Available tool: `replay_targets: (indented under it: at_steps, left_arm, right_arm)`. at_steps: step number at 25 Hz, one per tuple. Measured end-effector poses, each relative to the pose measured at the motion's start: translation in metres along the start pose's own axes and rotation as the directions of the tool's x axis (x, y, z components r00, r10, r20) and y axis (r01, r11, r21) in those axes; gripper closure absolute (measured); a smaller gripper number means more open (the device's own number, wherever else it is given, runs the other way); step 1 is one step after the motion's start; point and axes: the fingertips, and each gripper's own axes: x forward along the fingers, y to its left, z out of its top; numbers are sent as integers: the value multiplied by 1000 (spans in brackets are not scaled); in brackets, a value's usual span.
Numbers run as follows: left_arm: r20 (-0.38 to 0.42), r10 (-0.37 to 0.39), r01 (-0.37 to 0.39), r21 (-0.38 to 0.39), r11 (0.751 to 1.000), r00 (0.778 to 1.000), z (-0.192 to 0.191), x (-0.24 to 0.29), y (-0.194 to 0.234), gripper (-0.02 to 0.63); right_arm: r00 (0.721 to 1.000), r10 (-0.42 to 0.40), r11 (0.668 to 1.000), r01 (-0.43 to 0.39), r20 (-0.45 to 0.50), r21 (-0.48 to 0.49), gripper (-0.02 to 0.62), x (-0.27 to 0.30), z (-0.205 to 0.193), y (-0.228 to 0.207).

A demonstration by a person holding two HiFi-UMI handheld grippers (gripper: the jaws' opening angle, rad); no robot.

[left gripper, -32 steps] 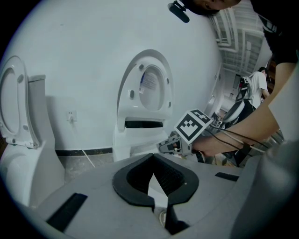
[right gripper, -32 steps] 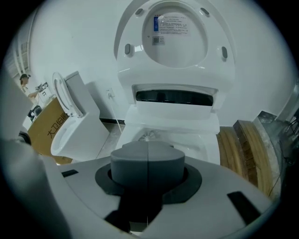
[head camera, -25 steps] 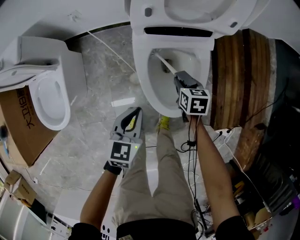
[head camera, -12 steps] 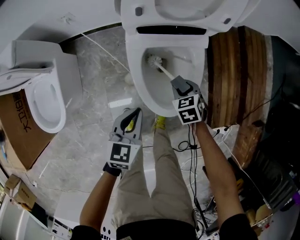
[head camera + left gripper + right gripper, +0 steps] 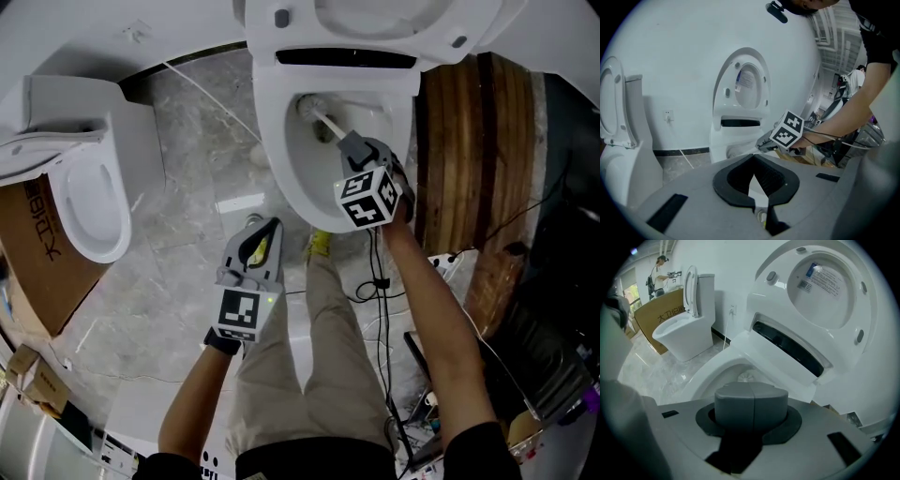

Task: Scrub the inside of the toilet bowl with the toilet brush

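The white toilet bowl (image 5: pixel 289 183) stands open ahead of me, lid and seat raised. My right gripper (image 5: pixel 354 150) hangs over the bowl's right side, shut on the white handle of the toilet brush. The brush head (image 5: pixel 307 103) rests against the bowl's back left wall. In the right gripper view the grey jaws (image 5: pixel 751 401) are pressed together, with the bristles (image 5: pixel 749 377) just beyond them inside the bowl (image 5: pixel 705 378). My left gripper (image 5: pixel 261 236) is held low over the floor in front of the toilet, open and empty (image 5: pixel 754 180). It faces the toilet (image 5: pixel 723 143) and the right gripper's marker cube (image 5: pixel 786 131).
A second white toilet (image 5: pixel 89 202) stands at the left with a cardboard box (image 5: pixel 28 258) beside it. A wooden panel (image 5: pixel 478 159) flanks the toilet's right side. Cables (image 5: pixel 380 281) lie on the marble floor near my legs, and a thin white cord (image 5: pixel 217 94) runs along the floor.
The brush head has swept from the bowl's middle near the drain to its back left wall. My right gripper has shifted left and forward with it. The left gripper has stayed put.
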Motion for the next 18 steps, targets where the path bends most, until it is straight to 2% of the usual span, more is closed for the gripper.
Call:
replay_targets:
  at_steps: [11, 18]
  left_arm:
    - [7, 17, -17, -2, 1000, 1000, 1, -3, 4, 589]
    - [8, 16, -16, 2, 1000, 1000, 0, -3, -3, 589]
  right_arm:
    - [995, -75, 997, 73, -60, -32, 442, 9, -13, -21]
    - [992, -94, 995, 90, -90, -47, 442, 6, -27, -32]
